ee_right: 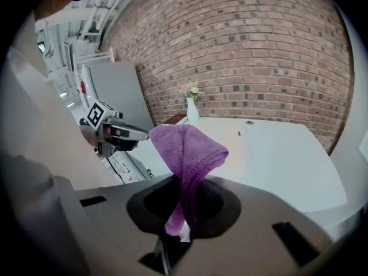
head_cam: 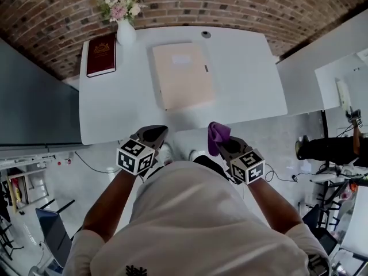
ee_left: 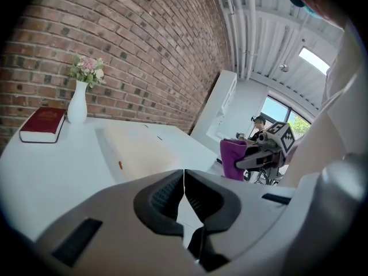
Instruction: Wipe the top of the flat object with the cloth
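A flat beige folder [head_cam: 182, 75] lies in the middle of the white table [head_cam: 247, 85], also seen as a pale slab [ee_left: 135, 148] in the left gripper view. My right gripper [head_cam: 224, 144] is shut on a purple cloth [head_cam: 217, 135], which stands up folded above the jaws [ee_right: 187, 154]. It hovers just off the table's near edge, in front of the folder. My left gripper [head_cam: 154, 135] is shut with nothing in it, its jaws touching [ee_left: 184, 195]. It hangs level with the right one, left of it, short of the table.
A dark red book [head_cam: 102, 54] lies at the table's far left beside a white vase of flowers [head_cam: 124, 23]. A small round fitting [head_cam: 206, 34] sits at the far edge. A brick wall runs behind. White cabinets [head_cam: 322, 62] stand to the right.
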`<state>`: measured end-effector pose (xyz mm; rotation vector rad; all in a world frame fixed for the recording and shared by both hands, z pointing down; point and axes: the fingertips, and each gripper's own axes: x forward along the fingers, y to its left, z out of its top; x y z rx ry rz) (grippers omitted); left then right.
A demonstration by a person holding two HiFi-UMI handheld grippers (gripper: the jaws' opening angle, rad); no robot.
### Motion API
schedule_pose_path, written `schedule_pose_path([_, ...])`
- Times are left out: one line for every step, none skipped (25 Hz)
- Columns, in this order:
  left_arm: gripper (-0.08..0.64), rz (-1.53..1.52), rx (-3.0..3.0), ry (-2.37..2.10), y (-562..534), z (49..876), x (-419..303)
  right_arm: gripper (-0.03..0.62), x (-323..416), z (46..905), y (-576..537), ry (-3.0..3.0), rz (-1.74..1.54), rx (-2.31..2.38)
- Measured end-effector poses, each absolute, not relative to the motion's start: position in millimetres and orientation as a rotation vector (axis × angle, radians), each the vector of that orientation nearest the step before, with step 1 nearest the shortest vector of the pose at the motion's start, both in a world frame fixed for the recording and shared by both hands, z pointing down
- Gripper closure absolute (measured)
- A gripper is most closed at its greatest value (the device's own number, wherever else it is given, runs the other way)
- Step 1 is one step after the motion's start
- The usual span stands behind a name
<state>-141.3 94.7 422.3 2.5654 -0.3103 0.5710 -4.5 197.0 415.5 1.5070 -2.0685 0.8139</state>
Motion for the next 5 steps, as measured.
schedule_pose_path([0.535,0.566,2.567,-0.322,96,421,-142,0.520,-5,413,200,-2.072,0.810,1.510])
schedule_pose_path([0.535,0.564,2.569,-0.333,99,420,-142,0.518,-5,410,203,-2.078,0.805,1.513])
schedule_pose_path([0.535,0.564,2.572,-0.344,101,420,-143,0.518,-5,408,207,-2.084,0.797,1.515])
schedule_pose_path([0.535,0.565,2.575,-0.354,103,419,-145,0.520,-5,405,211,-2.091,0.786,1.516])
schedule_pose_path([0.535,0.565,2.578,-0.365,106,418,-146,0.519,-6,402,214,-2.099,0.775,1.517])
